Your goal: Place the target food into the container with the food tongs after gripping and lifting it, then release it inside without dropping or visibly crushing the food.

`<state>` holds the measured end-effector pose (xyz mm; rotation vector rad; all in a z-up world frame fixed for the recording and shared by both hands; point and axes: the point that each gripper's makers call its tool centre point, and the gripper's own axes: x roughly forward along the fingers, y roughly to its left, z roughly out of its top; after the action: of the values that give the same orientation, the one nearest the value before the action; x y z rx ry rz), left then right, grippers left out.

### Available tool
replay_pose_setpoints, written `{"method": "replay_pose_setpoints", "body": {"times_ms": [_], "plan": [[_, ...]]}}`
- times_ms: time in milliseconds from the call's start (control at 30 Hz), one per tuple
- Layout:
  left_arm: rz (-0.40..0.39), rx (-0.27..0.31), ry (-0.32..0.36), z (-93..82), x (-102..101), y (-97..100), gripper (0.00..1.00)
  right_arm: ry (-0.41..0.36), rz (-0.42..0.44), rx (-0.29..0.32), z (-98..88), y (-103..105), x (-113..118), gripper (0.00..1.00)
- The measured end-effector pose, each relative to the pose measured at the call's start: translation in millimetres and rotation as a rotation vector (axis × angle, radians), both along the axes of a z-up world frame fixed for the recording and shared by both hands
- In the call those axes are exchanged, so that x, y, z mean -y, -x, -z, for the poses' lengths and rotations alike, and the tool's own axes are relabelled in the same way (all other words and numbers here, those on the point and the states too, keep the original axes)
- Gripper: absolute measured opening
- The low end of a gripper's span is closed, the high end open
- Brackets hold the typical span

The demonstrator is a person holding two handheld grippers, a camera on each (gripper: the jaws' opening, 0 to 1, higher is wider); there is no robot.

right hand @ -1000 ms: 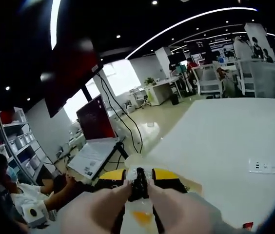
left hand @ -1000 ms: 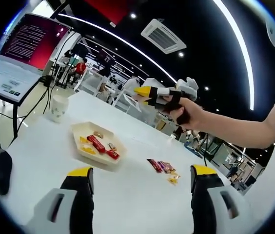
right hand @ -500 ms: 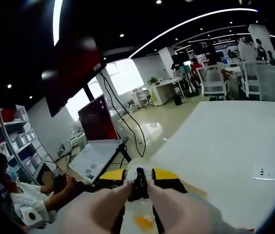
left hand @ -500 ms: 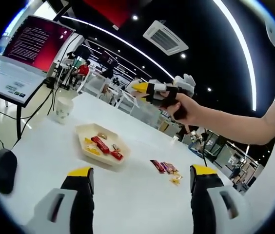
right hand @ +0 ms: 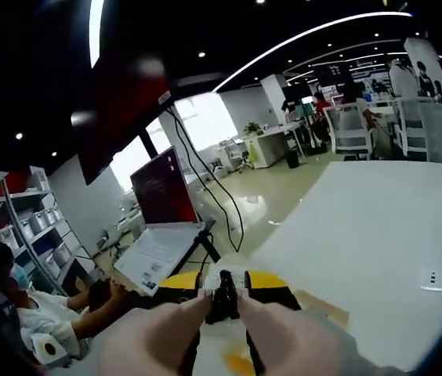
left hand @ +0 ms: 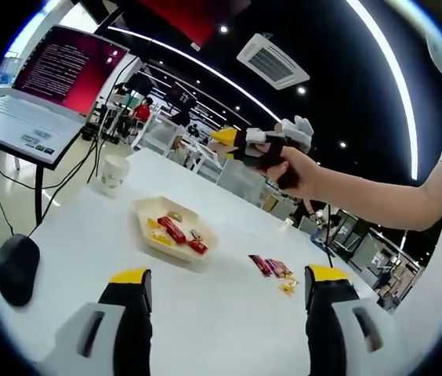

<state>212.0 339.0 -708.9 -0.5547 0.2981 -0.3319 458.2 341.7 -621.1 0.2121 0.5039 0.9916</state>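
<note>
Looking along your left tongs (left hand: 225,286), you see them released, yellow tips wide apart and holding nothing, low over the white surface (left hand: 229,329), likely parked clear so they don't disturb the food. Beyond them sits the cream tray (left hand: 149,233), the container, with red-wrapped snacks (left hand: 172,229) already inside. More wrapped snacks (left hand: 274,269) lie loose on the surface, right of the tray and apart from it. Your right tongs (left hand: 240,144) hover high above the tray in your hand (left hand: 293,169).

In the right gripper view, your right tongs (right hand: 222,291) are clenched on a small dark piece (right hand: 222,298), presumably the target food, carried high for the drop. A laptop (right hand: 162,227) stands beyond the surface's edge.
</note>
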Motion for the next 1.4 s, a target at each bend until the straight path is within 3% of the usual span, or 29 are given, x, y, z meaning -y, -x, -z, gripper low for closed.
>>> {"method": "replay_pose_setpoints", "body": {"times_ms": [433,600,733,933,1100,1167,1267,1400], "plan": [[-0.017,-0.011,0.005,4.3,-11,-0.8,0.8,-0.029,0.037,-0.026,2.0,2,3,0.25],[-0.01,-0.008,0.011,2.2,-3,-3.6,0.8,-0.02,0.051,-0.024,3.9,0,17,0.26],[-0.003,-0.006,0.015,0.7,3,-4.0,0.8,-0.043,0.072,-0.08,7.6,1,25,0.27],[0.006,-0.006,0.016,0.7,6,-1.0,0.8,-0.051,0.093,-0.098,12.0,7,39,0.27],[0.012,-0.008,0.018,1.2,6,-0.3,0.79,-0.046,0.109,-0.093,14.6,13,49,0.27],[0.043,-0.015,-0.011,3.5,9,-1.3,0.78,-0.053,0.11,-0.095,12.1,16,51,0.27],[0.067,-0.009,-0.025,0.2,13,-5.0,0.78,-0.034,0.067,-0.017,2.2,23,56,0.27],[0.078,-0.01,-0.011,1.5,18,-8.3,0.78,-0.056,0.073,0.006,-0.5,27,73,0.27]]}}
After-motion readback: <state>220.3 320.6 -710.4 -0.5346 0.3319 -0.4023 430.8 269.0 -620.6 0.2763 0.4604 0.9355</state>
